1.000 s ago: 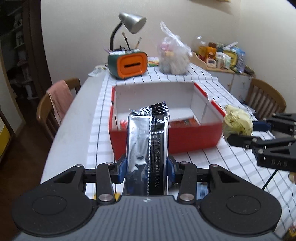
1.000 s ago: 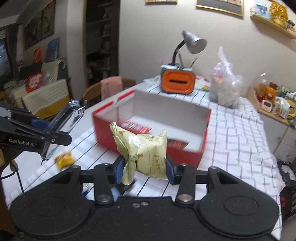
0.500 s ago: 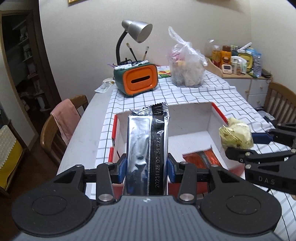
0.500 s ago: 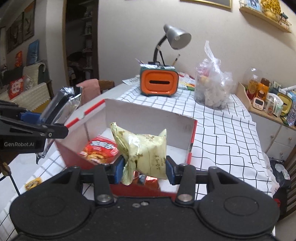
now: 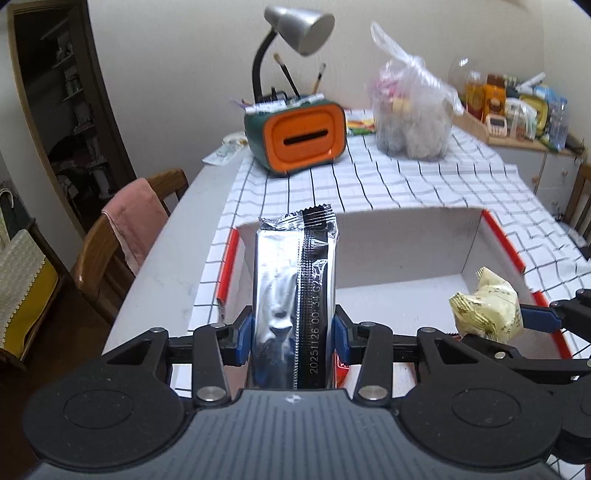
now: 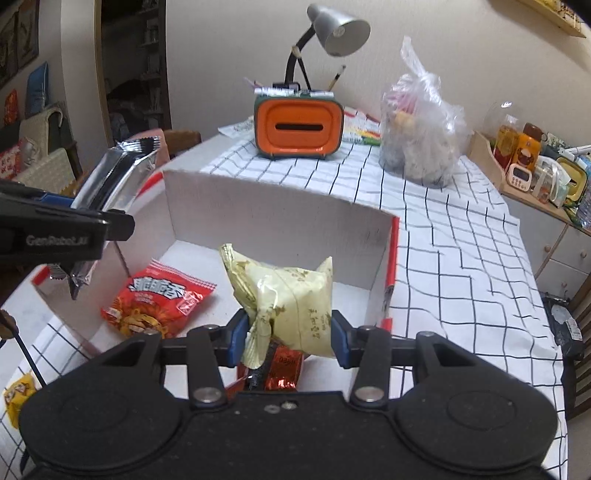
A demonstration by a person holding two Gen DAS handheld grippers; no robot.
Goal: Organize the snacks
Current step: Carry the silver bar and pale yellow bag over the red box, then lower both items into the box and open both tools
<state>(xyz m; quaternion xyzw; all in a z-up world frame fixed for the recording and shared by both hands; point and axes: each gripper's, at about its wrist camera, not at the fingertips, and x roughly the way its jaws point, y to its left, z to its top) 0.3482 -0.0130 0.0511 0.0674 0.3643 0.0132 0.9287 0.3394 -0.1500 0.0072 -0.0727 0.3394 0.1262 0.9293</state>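
Snacks ride in both our tools: left gripper (image 5: 293, 338) clamps a silver packet (image 5: 295, 295) at frame centre, right gripper (image 6: 288, 338) a yellow pouch (image 6: 288, 295). Both now hang over the red box (image 6: 391, 266), ahead a second ago; release looks next.

From my seat both feeds are evenly lit by soft indoor light from overhead, a little warm, with no hard shadows on the black-and-white checked tablecloth (image 5: 406, 184). The crinkled silver foil packet (image 5: 293, 295) throws bright mirror glare down its face, though its printed date stays sharp. In the left view the grey metal desk lamp (image 5: 299, 29) and the knotted clear plastic bag (image 5: 410, 110) smear with motion blur; in the right view they are crisper. The fisheye bends the walls and the dark doorway (image 5: 55, 110) strongly at the edges, and the corners vignette to black. That doorway is dim, its detail murky.
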